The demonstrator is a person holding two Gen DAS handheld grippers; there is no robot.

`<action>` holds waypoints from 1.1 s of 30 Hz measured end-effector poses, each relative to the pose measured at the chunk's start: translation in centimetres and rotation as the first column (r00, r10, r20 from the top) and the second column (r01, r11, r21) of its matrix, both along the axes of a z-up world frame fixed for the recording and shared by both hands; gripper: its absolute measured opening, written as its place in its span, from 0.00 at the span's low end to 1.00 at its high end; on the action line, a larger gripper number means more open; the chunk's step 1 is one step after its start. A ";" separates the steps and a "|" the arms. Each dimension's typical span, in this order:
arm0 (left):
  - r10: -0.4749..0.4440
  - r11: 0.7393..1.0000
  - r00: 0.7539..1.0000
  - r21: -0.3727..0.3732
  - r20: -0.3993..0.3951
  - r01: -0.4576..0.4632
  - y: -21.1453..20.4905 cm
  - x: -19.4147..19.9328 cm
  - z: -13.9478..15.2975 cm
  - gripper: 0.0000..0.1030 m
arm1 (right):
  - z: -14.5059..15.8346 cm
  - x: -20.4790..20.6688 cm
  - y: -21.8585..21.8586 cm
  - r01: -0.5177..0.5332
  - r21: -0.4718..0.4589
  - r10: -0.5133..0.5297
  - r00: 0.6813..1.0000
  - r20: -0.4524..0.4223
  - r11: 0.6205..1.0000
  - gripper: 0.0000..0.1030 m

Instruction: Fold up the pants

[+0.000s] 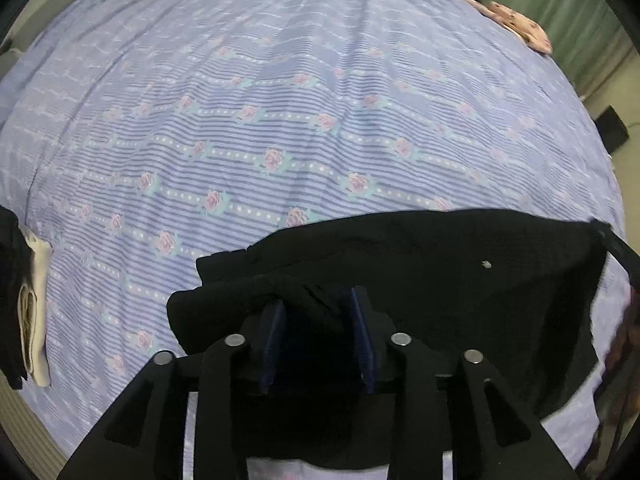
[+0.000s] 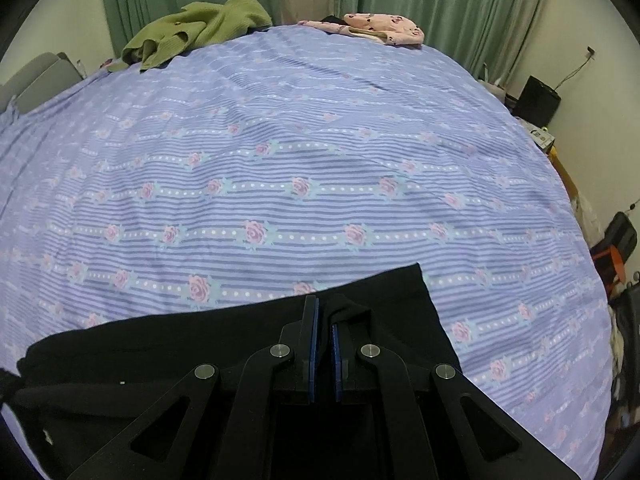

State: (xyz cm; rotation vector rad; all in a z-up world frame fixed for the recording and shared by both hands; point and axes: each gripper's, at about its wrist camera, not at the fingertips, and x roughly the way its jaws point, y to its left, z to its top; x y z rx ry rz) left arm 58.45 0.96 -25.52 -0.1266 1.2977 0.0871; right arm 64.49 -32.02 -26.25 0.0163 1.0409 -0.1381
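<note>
Black pants [image 1: 460, 280] lie at the near edge of a bed with a purple floral striped sheet [image 1: 280, 120]. My left gripper [image 1: 316, 300] has its blue pads apart with a bunched fold of the pants between them; whether it grips is unclear. In the right wrist view the pants [image 2: 160, 344] spread to the left. My right gripper [image 2: 324, 312] has its pads nearly together, pinching a raised fold of the pants near their far right corner.
A green garment [image 2: 200, 28] and a pink patterned garment [image 2: 380, 28] lie at the bed's far edge, before green curtains [image 2: 440, 0]. Folded black and white clothes [image 1: 24, 308] sit at the left. A black box [image 2: 536, 100] and clutter stand right of the bed.
</note>
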 end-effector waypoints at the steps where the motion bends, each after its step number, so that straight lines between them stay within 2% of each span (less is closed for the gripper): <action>1: 0.001 0.999 1.000 -0.036 -0.014 -0.002 0.2 0.0 0.1 0.47 | 0.0 0.1 0.0 0.001 0.002 -0.001 1.000 0.001 1.000 0.06; 2: 0.010 0.997 0.999 -0.082 -0.046 -0.014 0.5 0.2 0.2 0.62 | 0.0 0.3 0.1 0.005 0.002 -0.005 1.000 0.001 1.000 0.06; 4: 0.054 0.991 0.995 -0.117 -0.083 -0.063 1.6 0.6 0.7 0.82 | 0.1 0.6 0.2 0.008 -0.001 -0.008 1.000 0.002 1.000 0.06; 7: 0.029 0.998 0.997 -0.052 -0.077 -0.033 1.8 1.3 2.3 0.83 | 0.5 0.5 0.9 -0.008 -0.023 0.009 1.000 0.014 1.000 0.06; 10: -0.128 0.991 0.992 0.033 0.013 0.127 0.4 2.0 4.2 0.88 | 1.3 0.1 1.7 -0.033 -0.039 0.034 0.999 0.036 0.999 0.06; 11: -0.216 0.975 0.975 0.058 0.051 0.213 -0.4 2.3 4.4 0.89 | 1.5 0.1 1.7 -0.031 -0.035 0.032 0.999 0.041 0.999 0.06; 13: -0.391 0.918 0.915 0.110 0.096 0.381 -2.0 2.9 4.2 0.89 | 1.6 0.1 1.4 -0.021 -0.026 0.022 0.999 0.041 0.999 0.06; 14: -0.482 0.874 0.869 0.136 0.108 0.468 -2.9 3.2 3.6 0.89 | 1.6 0.2 1.1 -0.016 -0.021 0.017 0.999 0.036 1.000 0.06; 15: -0.519 0.851 0.848 0.152 0.107 0.502 -3.2 3.5 3.0 0.89 | 1.4 0.2 0.9 -0.015 -0.020 0.016 0.999 0.032 1.000 0.06; 17: -0.563 0.824 0.822 0.141 0.084 0.549 -3.7 4.5 1.4 0.89 | 0.9 0.3 0.6 -0.015 -0.028 0.016 1.000 0.019 0.999 0.06; 18: -0.569 0.821 0.820 0.089 0.058 0.564 -3.9 5.2 0.4 0.89 | 0.6 0.4 0.5 -0.015 -0.032 0.015 1.000 0.014 0.999 0.06; 20: -0.581 0.814 0.814 0.034 0.015 0.580 -4.6 6.2 -1.7 0.85 | -0.1 0.5 0.2 -0.011 -0.033 0.011 1.000 0.000 0.999 0.06; 21: -0.589 0.807 0.808 0.048 0.006 0.588 -5.0 6.4 -2.4 0.82 | -0.5 0.6 -0.1 -0.007 -0.026 0.007 1.000 -0.005 1.000 0.06; 22: -0.595 0.802 0.804 0.075 0.000 0.593 -5.6 6.4 -2.9 0.65 | -0.7 0.7 -0.2 -0.003 -0.021 0.003 1.000 -0.008 1.000 0.06; 23: -0.595 0.799 0.804 0.106 -0.006 0.592 -6.0 6.5 -3.6 0.39 | -0.9 0.8 -0.4 0.003 -0.014 -0.004 1.000 -0.013 1.000 0.06; 25: -0.585 0.806 0.811 0.098 -0.014 0.583 -6.3 6.6 -4.6 0.07 | -1.1 1.1 -0.7 0.011 0.004 -0.011 1.000 -0.013 1.000 0.06; 28: -0.555 0.827 0.832 0.124 0.013 0.549 -6.2 6.7 -5.0 0.06 | -1.5 2.3 -0.5 0.005 -0.005 -0.005 1.000 -0.008 1.000 0.06; 31: -0.519 0.847 0.855 0.140 0.011 0.513 -6.2 7.1 -5.4 0.11 | -2.4 4.0 0.0 -0.019 -0.014 0.019 1.000 -0.015 1.000 0.06; 33: -0.487 0.865 0.873 0.147 0.016 0.480 -5.4 7.4 -5.4 0.30 | -2.7 4.6 0.1 -0.037 0.006 0.037 0.999 -0.007 0.999 0.09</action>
